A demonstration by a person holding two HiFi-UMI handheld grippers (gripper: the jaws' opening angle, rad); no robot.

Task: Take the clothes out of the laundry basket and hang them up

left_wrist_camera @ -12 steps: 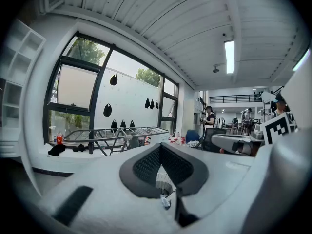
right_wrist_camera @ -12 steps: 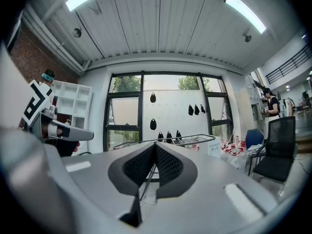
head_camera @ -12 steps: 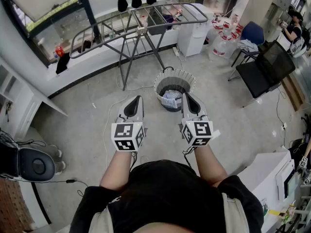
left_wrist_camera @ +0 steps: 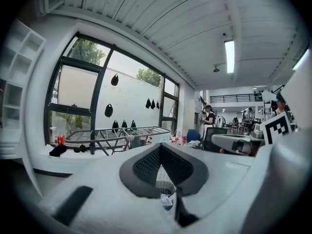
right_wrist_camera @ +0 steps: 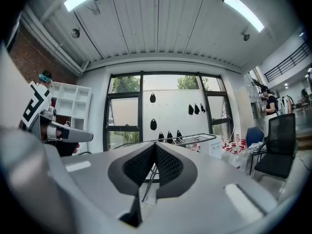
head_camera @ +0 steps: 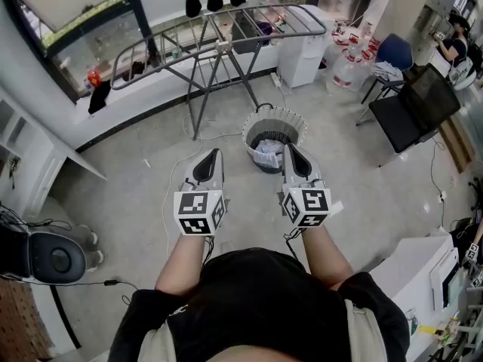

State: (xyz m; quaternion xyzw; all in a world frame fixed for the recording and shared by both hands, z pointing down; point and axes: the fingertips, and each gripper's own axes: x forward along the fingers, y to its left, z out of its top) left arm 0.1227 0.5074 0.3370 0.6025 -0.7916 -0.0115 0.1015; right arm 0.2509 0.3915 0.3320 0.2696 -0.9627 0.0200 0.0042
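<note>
Head view: left gripper (head_camera: 214,152) and right gripper (head_camera: 287,149) fingers (head_camera: 296,166) shut, empty, short of basket (head_camera: 275,116); guess next is open, grab clothes (head_camera: 266,154)

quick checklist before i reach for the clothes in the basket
1. Left claw open for a grab: not ok, shut and empty.
2. Right claw open for a grab: not ok, shut and empty.
3. Clothes in the laundry basket: ok, a pale bundle lies inside.
4. Both claws aimed at the basket: ok, both point toward it.
5. Free bars on the drying rack: ok, most look bare.
</note>
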